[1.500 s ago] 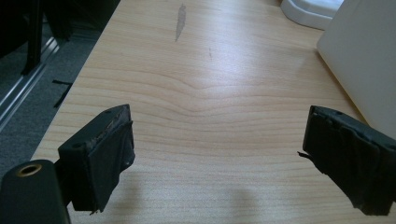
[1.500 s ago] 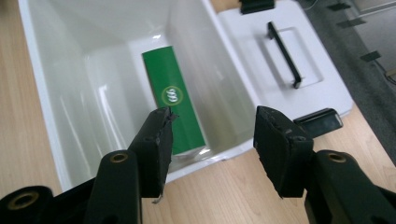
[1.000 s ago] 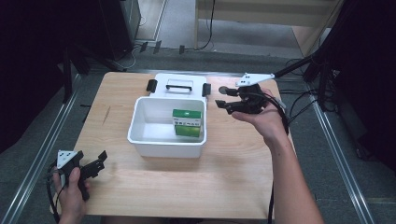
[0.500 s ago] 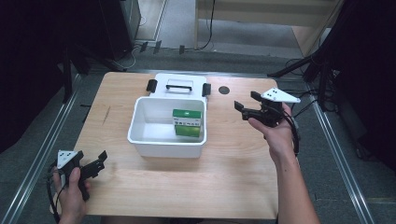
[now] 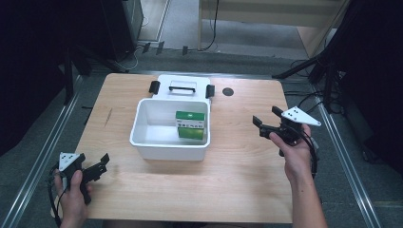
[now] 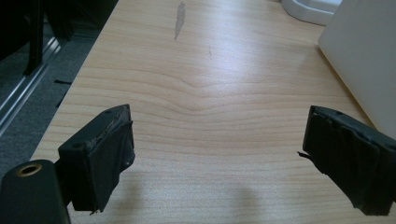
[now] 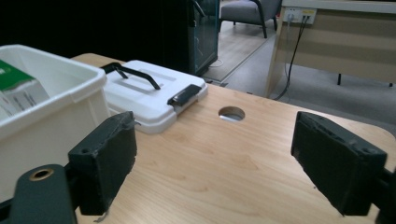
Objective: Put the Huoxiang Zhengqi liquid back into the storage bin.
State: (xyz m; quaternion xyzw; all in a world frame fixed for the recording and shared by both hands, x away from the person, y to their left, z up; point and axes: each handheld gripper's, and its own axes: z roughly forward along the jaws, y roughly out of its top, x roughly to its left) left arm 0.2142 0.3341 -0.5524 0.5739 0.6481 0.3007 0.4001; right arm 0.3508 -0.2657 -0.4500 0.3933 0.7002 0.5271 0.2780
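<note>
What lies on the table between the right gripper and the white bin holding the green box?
Nothing: in the high view, bare tabletop separates the right gripper, jaws open and empty, from the white bin with the green box.

I'm looking at a light wooden table (image 5: 228, 180) with rounded corners. A white bin (image 5: 142, 142) sits on it near the middle, and its white lid (image 5: 164, 88) with black latches lies flat just behind, touching the bin. There's a round hole (image 5: 228, 91) in the tabletop beside the lid.
</note>
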